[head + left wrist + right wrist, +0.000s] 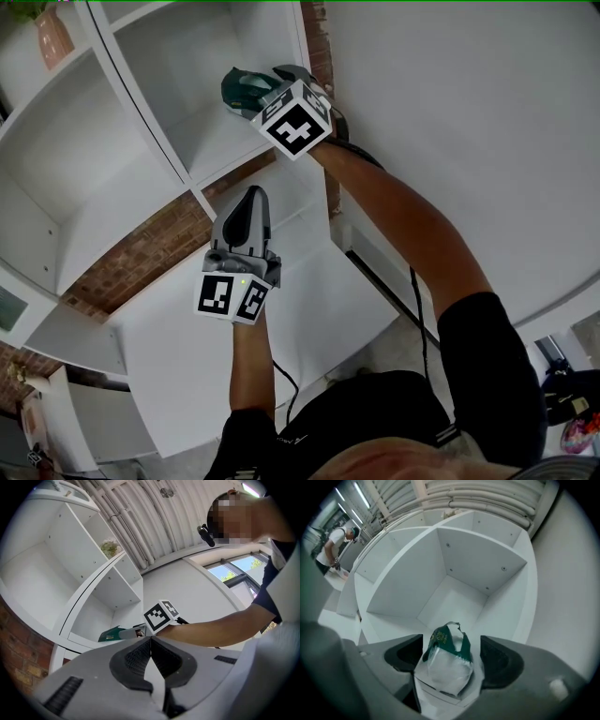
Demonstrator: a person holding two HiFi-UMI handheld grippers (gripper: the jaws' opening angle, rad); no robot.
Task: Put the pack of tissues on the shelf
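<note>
The pack of tissues [234, 89], clear plastic with a green end, lies on the floor of a white shelf compartment [202, 141]. My right gripper [258, 94] reaches into that compartment. In the right gripper view the pack [445, 644] sits between the two dark pads [499, 660] with a gap on each side, so the right gripper [451, 656] is open. My left gripper [253, 195] hangs lower, in front of the shelf edge, holding nothing. Its pads [140, 656] meet, so it is shut. From the left gripper view the pack [108, 633] and right gripper [136, 631] show on the shelf board.
The shelf unit has several white compartments; a potted plant [52, 37] stands in an upper left one. A brick wall [141, 253] shows behind the unit and a plain white wall [469, 112] is at the right. A person [330, 545] stands far off.
</note>
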